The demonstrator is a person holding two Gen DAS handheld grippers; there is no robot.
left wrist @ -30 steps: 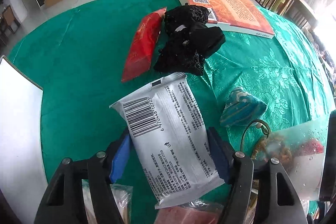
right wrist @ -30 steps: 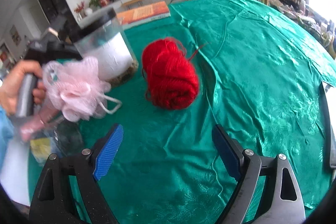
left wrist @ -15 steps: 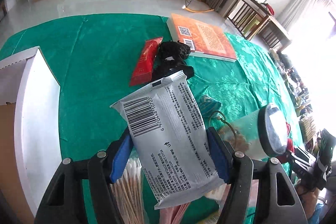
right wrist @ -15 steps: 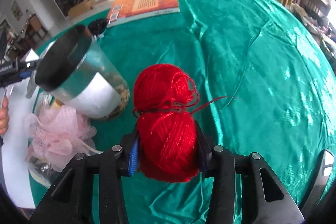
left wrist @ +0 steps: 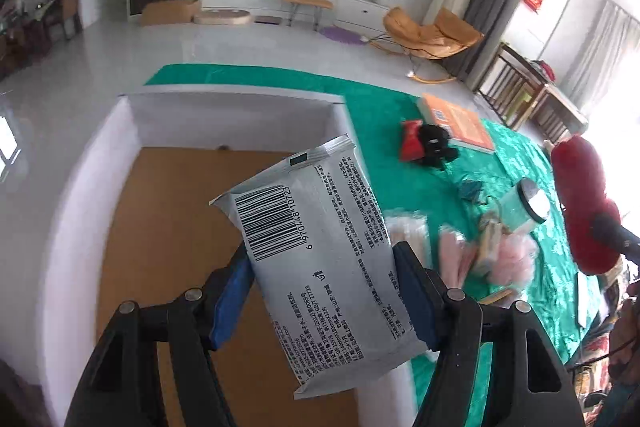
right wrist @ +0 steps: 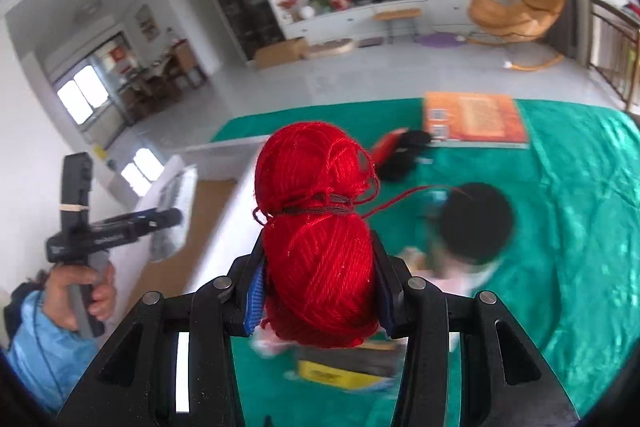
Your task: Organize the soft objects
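Observation:
A silver soft pack with a barcode (left wrist: pixel 304 211) is clamped between the blue pads of my left gripper (left wrist: pixel 322 259). It hangs over the open white box (left wrist: pixel 240 115) with a brown floor. My right gripper (right wrist: pixel 320 267) is shut on a red yarn ball (right wrist: pixel 316 187) and holds it up in the air above the green table. From the left wrist view the same yarn ball (left wrist: pixel 576 187) floats at the right. In the right wrist view a hand holds the left gripper (right wrist: pixel 176 223) at the left, near the box wall (right wrist: pixel 236 211).
On the green cloth (left wrist: pixel 516 163) lie an orange book (left wrist: pixel 456 123), a red packet (left wrist: pixel 412 143), black fabric (left wrist: pixel 436 147), a teal pouch (left wrist: pixel 472 189), a lidded jar (left wrist: pixel 528 203) and a pink mesh sponge (left wrist: pixel 516 259). Blurred packets lie beside the box.
My right gripper closed on the red yarn and lifted it off the cloth. My left gripper carried the silver pack up and leftward, from over the table to over the white box.

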